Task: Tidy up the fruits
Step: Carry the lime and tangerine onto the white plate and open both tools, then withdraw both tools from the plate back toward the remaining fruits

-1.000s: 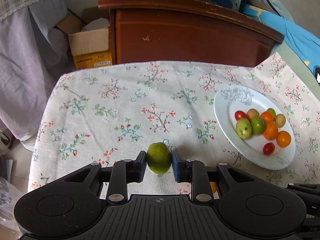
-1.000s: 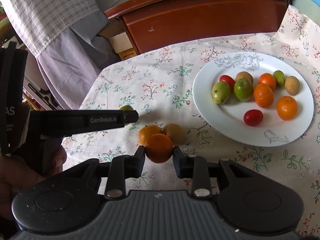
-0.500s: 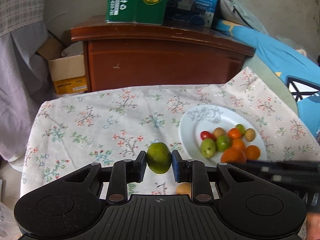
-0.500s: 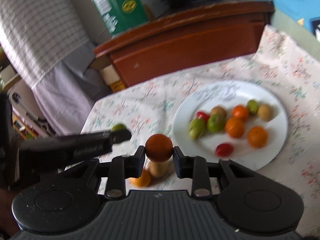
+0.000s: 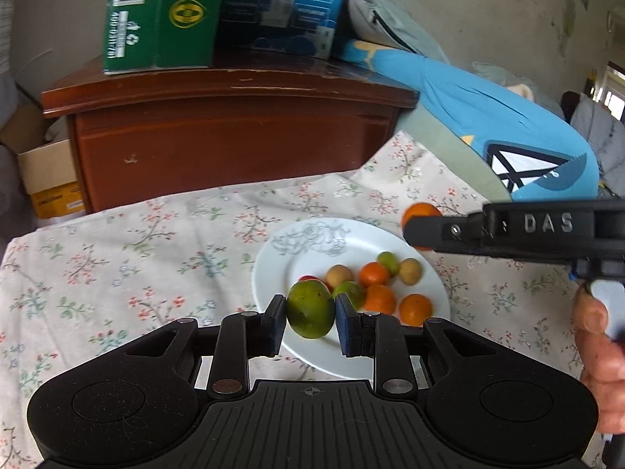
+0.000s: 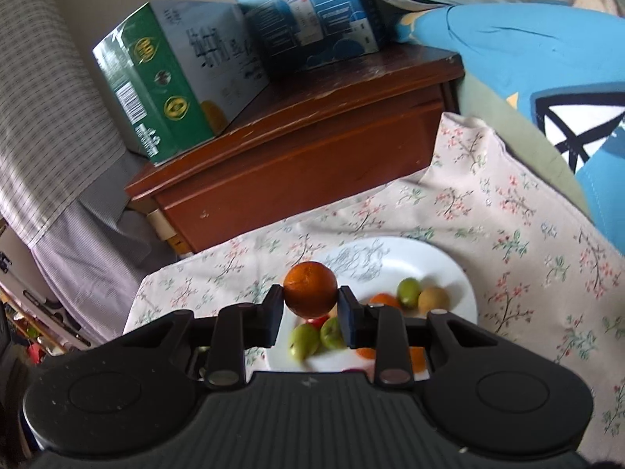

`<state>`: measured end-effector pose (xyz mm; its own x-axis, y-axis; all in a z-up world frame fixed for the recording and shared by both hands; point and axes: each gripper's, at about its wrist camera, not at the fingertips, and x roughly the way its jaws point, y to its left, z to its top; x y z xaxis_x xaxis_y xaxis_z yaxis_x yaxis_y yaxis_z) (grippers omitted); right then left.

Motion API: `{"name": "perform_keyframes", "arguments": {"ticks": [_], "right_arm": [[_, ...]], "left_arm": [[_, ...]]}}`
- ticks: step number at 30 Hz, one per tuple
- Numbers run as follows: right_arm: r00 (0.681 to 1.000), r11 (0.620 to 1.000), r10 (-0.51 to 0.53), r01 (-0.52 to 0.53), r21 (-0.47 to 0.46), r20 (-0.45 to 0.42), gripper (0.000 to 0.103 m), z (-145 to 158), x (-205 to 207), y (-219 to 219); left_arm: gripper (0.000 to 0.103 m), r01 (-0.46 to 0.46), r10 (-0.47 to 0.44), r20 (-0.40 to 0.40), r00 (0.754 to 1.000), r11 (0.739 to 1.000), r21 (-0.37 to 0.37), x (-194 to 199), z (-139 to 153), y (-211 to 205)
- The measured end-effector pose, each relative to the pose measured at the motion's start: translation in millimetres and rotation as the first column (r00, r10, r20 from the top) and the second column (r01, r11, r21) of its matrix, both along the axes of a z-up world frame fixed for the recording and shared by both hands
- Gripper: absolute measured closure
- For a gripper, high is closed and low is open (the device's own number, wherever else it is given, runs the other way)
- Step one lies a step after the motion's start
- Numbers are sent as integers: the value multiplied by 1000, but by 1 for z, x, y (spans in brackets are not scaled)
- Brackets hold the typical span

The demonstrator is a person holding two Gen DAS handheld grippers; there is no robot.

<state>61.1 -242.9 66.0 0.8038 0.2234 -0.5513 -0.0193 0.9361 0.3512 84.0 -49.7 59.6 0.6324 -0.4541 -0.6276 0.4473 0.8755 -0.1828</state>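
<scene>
Gripping across their middles, the left gripper clamps a lime, the right gripper an orange, above the plate; both look small, round, firm, likely to roll.

So the table's got a floral tablecloth over it, pale with little red and green sprigs, a bit rumpled at the far right corner. Only thing sitting straight on the cloth is a white plate with a grey line drawing on its far rim. From the right wrist view the same plate sits toward the far side of the cloth. Behind the table stands a dark wooden cabinet, and two cartons rest on its top, a green box and a blue box.
</scene>
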Motion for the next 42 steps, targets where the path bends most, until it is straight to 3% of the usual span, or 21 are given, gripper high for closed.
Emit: {"name": "perform_keyframes", "arguments": {"ticks": [12,29,31,33,37,39,42], "right_arm": [[1000,1000,0,1,16,-30,73,-10,37,-24],[990,999,-2,-2,-34,-138,70,-53,74,-23],[990,1000,-8,5,-23,-139,70,-53,74,-24],[991,1000,-9,6,-22,-135,70,-51,73,-24],[993,1000,-14,12,-11,-115,70,-41,66,-24],[995,1000,-7,7,-2,-101,70,-35,60,-22],[997,1000,10,-10,-1,-78,70,-24,50,-16]], "left_arm": [[79,47,-47,-29,998,999,-18,13,-15,-21],[76,7,-8,-72,997,1000,-13,23,-28,-22],[67,-8,7,-75,997,1000,-15,24,-26,-20],[41,-36,35,-65,997,999,-14,23,-21,-16],[36,-43,43,-33,999,999,2,18,-4,-7],[25,-59,60,-15,998,998,18,15,7,-1],[22,-75,75,8,997,997,31,12,22,9]]}}
